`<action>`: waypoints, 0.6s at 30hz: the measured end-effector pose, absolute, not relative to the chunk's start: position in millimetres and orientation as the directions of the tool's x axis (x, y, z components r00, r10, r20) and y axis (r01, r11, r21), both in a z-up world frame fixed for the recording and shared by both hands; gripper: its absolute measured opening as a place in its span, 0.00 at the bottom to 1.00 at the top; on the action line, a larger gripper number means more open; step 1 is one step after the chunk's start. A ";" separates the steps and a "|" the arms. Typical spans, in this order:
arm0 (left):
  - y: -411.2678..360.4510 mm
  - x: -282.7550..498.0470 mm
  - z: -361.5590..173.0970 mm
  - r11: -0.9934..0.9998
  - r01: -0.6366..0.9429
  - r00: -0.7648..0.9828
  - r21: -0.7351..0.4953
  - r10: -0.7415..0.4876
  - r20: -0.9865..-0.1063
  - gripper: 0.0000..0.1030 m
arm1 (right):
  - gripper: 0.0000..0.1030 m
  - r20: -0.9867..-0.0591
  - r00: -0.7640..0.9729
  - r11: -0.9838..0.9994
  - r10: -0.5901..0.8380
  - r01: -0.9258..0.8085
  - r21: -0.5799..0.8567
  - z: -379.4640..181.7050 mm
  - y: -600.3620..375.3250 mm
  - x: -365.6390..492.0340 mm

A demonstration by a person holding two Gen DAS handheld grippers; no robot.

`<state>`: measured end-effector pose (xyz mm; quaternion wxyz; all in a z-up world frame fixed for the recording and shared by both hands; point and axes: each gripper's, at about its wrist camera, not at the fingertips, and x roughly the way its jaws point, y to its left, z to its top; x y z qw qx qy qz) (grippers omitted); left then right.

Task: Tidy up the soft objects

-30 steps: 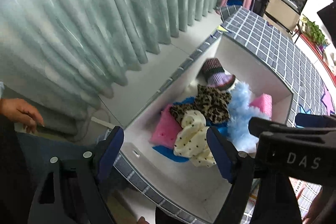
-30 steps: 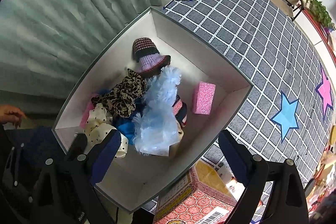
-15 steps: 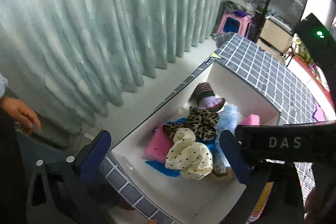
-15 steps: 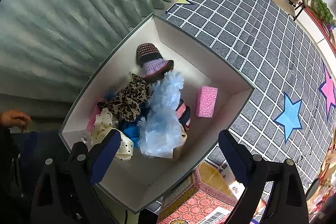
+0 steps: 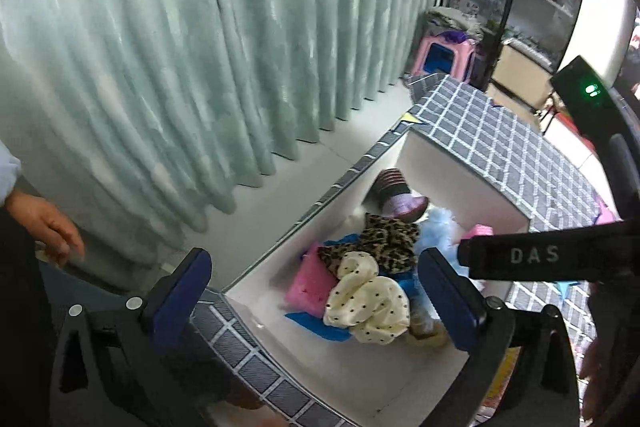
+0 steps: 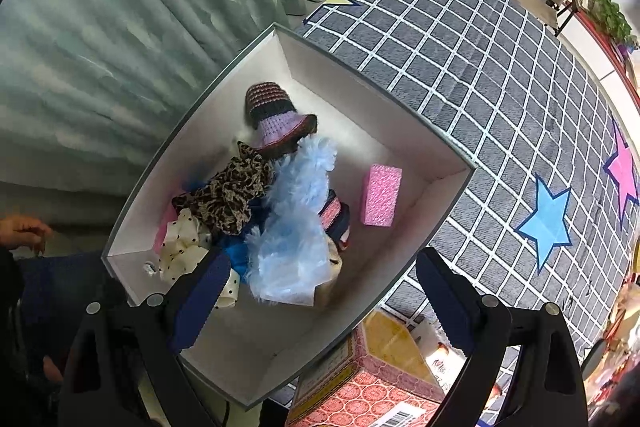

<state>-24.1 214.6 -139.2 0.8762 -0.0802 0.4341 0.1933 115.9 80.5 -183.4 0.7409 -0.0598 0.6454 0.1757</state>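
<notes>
Soft fabric items lie heaped in a white open box (image 6: 404, 115): cream polka-dot cloth (image 5: 368, 301), leopard-print cloth (image 6: 232, 191), fluffy light-blue piece (image 6: 296, 211), knitted purple hat (image 6: 276, 119) and pink sponge (image 6: 380, 195), the sponge apart at the heap's right. Box sits lower centre in both views, on a grey checked cover (image 6: 500, 75). Left gripper (image 5: 316, 291) has just been opening; jaws spread wide, nothing between them. Right gripper (image 6: 320, 299) also released, empty, above the box. Green curtain (image 5: 168, 47) fills upper left.
</notes>
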 end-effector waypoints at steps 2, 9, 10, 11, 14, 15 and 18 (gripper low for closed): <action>219.2 -27.1 -138.3 0.913 -0.407 0.570 -0.021 0.236 -0.787 1.00 | 0.92 -0.978 0.102 0.931 0.184 -0.337 0.140 -183.7 80.5 116.9; 197.5 -44.6 -128.9 0.841 -0.498 0.569 0.210 0.500 -0.653 1.00 | 0.92 -0.976 0.109 0.920 0.188 -0.369 0.136 -183.3 87.6 110.4; 192.3 -49.5 -126.5 0.832 -0.505 0.586 0.230 0.526 -0.617 1.00 | 0.92 -0.976 0.111 0.917 0.185 -0.377 0.131 -184.1 88.8 109.7; 187.7 -53.6 -124.3 0.822 -0.513 0.597 0.245 0.548 -0.586 1.00 | 0.92 -0.977 0.112 0.915 0.184 -0.383 0.128 -184.9 89.6 109.5; 172.5 -65.3 -116.5 0.788 -0.539 0.622 0.298 0.611 -0.490 1.00 | 0.92 -0.976 0.109 0.911 0.191 -0.389 0.135 -187.3 89.0 110.6; 167.1 -68.0 -113.8 0.772 -0.549 0.623 0.321 0.633 -0.460 1.00 | 0.92 -0.975 0.105 0.911 0.195 -0.389 0.140 -188.2 88.5 111.3; 153.3 -75.9 -106.6 0.734 -0.581 0.639 0.352 0.679 -0.361 1.00 | 0.92 -0.976 0.107 0.908 0.187 -0.397 0.131 -189.6 88.5 112.2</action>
